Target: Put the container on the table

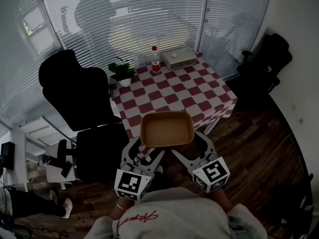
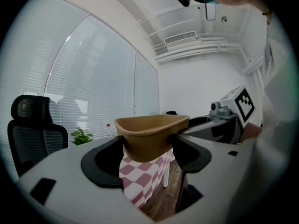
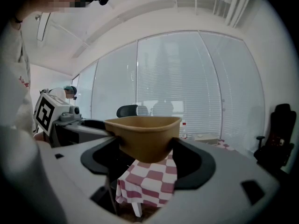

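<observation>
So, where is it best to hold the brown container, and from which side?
At its two near corners, from the person's side. The container is wide and shallow, its walls narrowing downward, so it should wedge in a claw shut across each corner below the rim. The left claw and right claw hold it this way, level.

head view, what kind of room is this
Most likely an office: a black office chair, slatted blinds along the windows, and wood flooring around a small table under a checked cloth.
</observation>
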### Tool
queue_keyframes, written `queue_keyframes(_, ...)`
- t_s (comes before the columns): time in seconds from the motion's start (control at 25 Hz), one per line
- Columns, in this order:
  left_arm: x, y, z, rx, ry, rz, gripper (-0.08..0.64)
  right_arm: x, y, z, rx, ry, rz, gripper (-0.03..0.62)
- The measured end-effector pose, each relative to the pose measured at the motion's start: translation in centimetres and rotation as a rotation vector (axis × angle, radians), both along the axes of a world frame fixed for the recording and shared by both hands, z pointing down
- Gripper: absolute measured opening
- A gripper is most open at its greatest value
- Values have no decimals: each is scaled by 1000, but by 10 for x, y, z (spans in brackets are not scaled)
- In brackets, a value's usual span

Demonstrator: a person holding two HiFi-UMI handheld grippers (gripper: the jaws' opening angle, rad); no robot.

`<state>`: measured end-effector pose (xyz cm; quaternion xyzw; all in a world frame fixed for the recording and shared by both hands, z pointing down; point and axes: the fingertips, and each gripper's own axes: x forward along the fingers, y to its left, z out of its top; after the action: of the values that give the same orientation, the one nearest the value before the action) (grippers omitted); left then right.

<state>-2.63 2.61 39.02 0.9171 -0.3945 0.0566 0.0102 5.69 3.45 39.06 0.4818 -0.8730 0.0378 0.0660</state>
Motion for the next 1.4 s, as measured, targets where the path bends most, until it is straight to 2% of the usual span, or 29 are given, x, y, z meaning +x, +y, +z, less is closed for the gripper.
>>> queue_keyframes(0.68, 17, -79, -4, -5, 2, 49, 331, 15, -76, 0, -10, -3, 37, 351)
queue_keyframes(1.04, 10, -122, -5, -23, 5, 60, 331, 8, -119, -6, -8, 18, 51, 351)
queue_keyframes(1.4, 6, -171, -13, 5, 15, 75, 331, 3, -166, -11, 6, 18, 64, 351)
